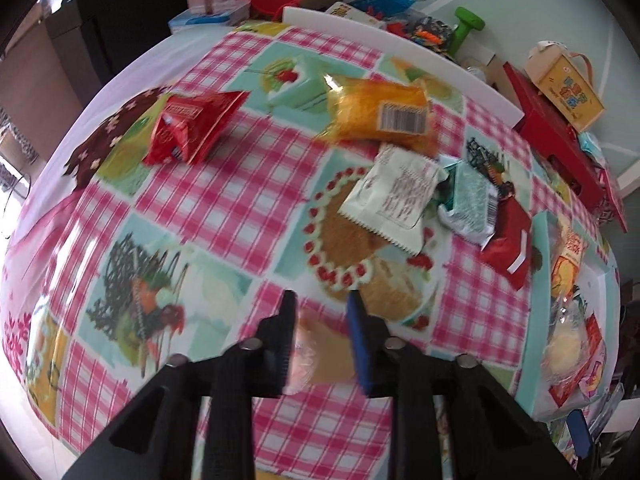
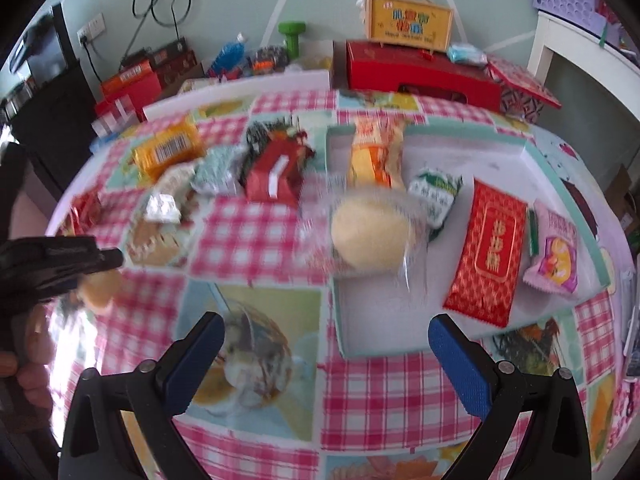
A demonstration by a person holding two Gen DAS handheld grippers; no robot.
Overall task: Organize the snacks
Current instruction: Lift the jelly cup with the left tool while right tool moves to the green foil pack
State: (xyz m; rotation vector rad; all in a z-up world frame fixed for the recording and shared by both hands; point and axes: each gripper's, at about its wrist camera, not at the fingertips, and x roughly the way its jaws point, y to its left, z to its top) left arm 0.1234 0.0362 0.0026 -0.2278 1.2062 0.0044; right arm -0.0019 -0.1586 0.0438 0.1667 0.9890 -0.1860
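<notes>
My left gripper [image 1: 320, 307] is shut on a clear-wrapped orange pastry [image 1: 320, 356], held just above the checked tablecloth; in the right wrist view the same gripper [image 2: 80, 260] shows at the left with the pastry [image 2: 100, 288] under it. Loose on the cloth lie a red packet [image 1: 192, 128], an orange barcode packet [image 1: 384, 114], a white packet [image 1: 394, 200], a mint packet [image 1: 470, 204] and a dark red packet [image 1: 508, 248]. My right gripper [image 2: 326, 324] stands open and empty over the near edge of the mint-rimmed tray [image 2: 384, 320]. The tray holds a round yellow cake [image 2: 372, 232] and several packets.
Along the table's far edge stand a long red box [image 2: 420, 72], a yellow carry box [image 2: 410, 20], a green dumbbell [image 2: 292, 36] and stacked red boxes [image 2: 132, 84]. A person's hand [image 2: 24, 368] holds the left gripper.
</notes>
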